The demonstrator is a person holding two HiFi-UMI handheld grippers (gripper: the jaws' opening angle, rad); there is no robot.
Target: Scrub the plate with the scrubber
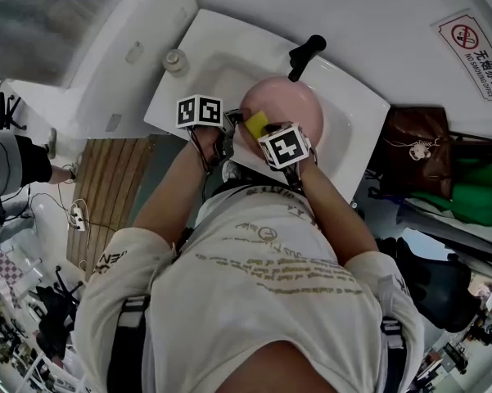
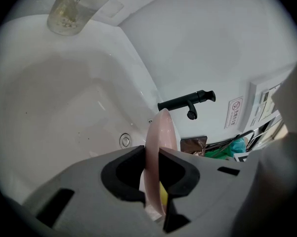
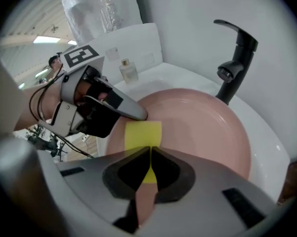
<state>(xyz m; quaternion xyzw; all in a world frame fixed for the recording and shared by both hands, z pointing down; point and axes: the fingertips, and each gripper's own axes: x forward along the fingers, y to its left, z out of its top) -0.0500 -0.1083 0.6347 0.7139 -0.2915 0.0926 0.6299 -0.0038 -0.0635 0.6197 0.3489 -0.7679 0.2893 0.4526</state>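
Pink plate (image 3: 202,127): held on edge over the sink (image 1: 221,56), rim clamped in the left gripper (image 2: 153,157), so its face is exposed.
Yellow scrubber (image 3: 143,132): pinched in the right gripper's (image 3: 150,154) narrow jaws, laid against that face.

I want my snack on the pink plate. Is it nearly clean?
Ready: the left tongs grip the pink plate by its rim over the sink. Happening: the right tongs hold the yellow scrubber against its face. Left: more scrubbing, probably; no suds or water show yet.
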